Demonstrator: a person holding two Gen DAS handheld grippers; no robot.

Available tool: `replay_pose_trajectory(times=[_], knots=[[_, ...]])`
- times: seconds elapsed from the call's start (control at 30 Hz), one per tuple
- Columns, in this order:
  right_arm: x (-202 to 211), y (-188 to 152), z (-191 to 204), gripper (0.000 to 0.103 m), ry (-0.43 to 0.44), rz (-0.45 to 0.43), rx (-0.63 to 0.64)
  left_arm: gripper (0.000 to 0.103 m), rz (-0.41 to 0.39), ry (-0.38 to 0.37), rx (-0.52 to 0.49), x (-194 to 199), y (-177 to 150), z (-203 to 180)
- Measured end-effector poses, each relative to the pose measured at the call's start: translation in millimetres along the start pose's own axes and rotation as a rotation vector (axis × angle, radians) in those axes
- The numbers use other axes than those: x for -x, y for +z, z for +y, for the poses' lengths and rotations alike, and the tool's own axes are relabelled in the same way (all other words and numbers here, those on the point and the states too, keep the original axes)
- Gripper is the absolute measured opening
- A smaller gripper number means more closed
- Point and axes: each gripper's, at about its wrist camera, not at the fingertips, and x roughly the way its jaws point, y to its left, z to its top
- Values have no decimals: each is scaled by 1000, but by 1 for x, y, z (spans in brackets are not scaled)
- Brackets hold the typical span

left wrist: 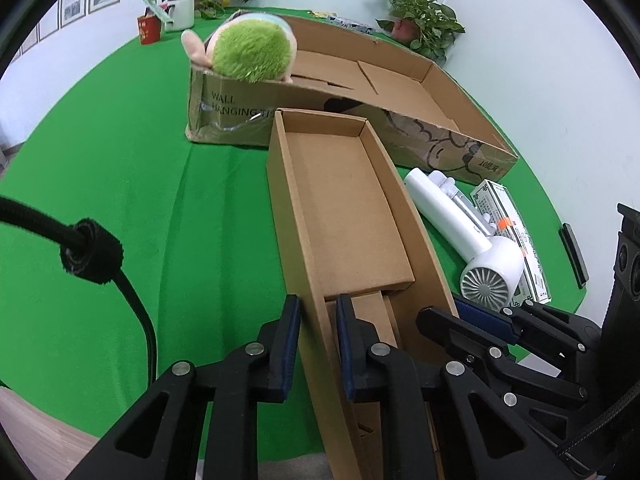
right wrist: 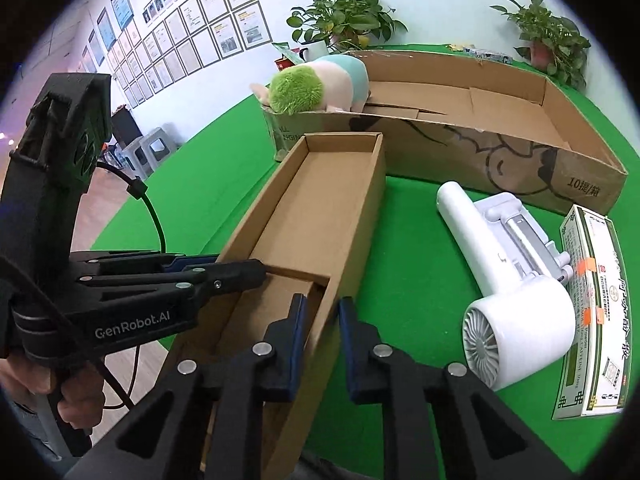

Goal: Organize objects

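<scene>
Clearly both grippers were clamped on the long narrow cardboard box (left wrist: 344, 216) that lay on the green table (left wrist: 120, 200), its far end just in front of the big open carton (left wrist: 400, 92). The left gripper (left wrist: 318, 344) had its fingers nearly together, pinching the box's left wall at the near end, one blue pad outside and one inside. The right gripper (right wrist: 322, 340) was drawn in just as narrowly on the right wall of the same box, also at the near end. Both pointed steeply down toward the table. In the right wrist view the left gripper came in from the left, tilted across the box's near corner, with a hand (right wrist: 68, 404) wrapped around its handle at the lower left.

Right of the narrow box lay a white hair dryer (right wrist: 516, 320), its grille toward the near side, partly resting on a white holder (right wrist: 516, 220). Just right of that was a flat green-and-white packet (right wrist: 596, 320) with Chinese printing that I could not read with confidence. A plush toy (right wrist: 320, 84) with green fuzz sat at the left end of the carton.

The carton read "WALL HANGING" on its left end and "10提/箱" at its right corner. The left gripper's body bore "GenRobot.AI".
</scene>
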Motion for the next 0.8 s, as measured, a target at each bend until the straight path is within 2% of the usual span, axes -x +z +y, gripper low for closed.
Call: replay_pose_trajectory(times=[0.17, 0.37, 0.57, 0.8], knots=[[17, 4, 8, 15, -29, -73, 18, 12, -50, 12, -14, 18, 4, -10], [45, 11, 8, 14, -59, -176, 15, 12, -171, 33, -91, 50, 17, -40], [68, 32, -1, 14, -94, -274, 23, 12, -272, 47, -152, 75, 43, -72], [82, 65, -11, 13, -136, -372, 40, 12, -344, 41, -195, 93, 81, -91]])
